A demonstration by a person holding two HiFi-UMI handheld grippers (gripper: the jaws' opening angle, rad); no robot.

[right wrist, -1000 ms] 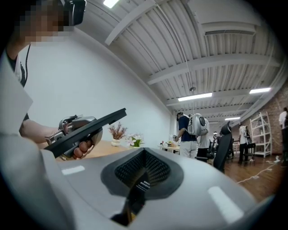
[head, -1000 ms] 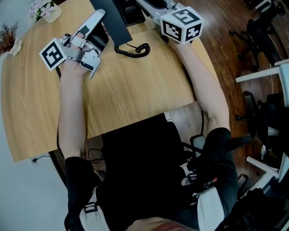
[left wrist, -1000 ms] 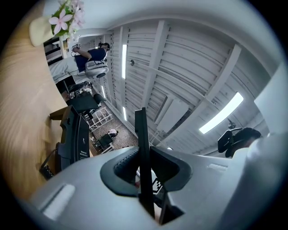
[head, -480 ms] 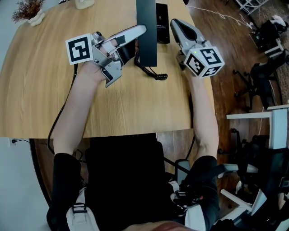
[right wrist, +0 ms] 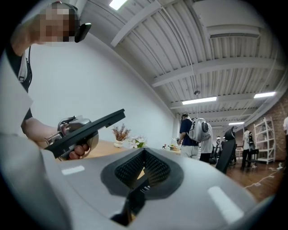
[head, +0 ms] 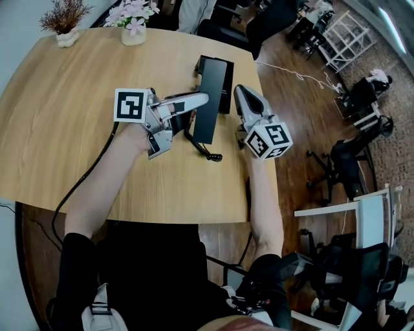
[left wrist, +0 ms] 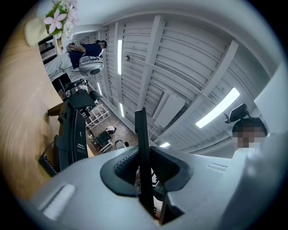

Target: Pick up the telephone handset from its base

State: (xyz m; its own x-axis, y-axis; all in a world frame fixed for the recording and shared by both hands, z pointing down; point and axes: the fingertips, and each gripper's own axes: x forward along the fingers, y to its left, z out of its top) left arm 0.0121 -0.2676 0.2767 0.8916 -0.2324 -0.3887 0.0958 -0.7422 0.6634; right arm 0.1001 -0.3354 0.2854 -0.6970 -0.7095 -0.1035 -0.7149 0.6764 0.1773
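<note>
My left gripper (head: 197,103) is shut on the black handset (head: 208,119), a long flat slab held above the table. In the left gripper view the handset (left wrist: 141,152) stands edge-on between the pads. Its coiled cord (head: 206,150) hangs from the near end down onto the wood. The black phone base (head: 225,81) sits just right of and behind the handset, and shows again as the base (left wrist: 72,134) at the left. My right gripper (head: 240,94) hovers right of the base, jaws together with nothing in them. From it I see the handset (right wrist: 90,128) in the left gripper.
A round wooden table (head: 58,149) carries a pink flower pot (head: 132,22) and a dried plant (head: 63,19) at its far edge. A black cable (head: 84,181) trails from the left gripper. Office chairs (head: 343,161) stand on the floor to the right. People (right wrist: 193,134) are in the background.
The head camera has tilted up, so the table and both grippers sit lower in the frame. The left gripper keeps hold of the handset and has shifted slightly. The right gripper stays beside the base.
</note>
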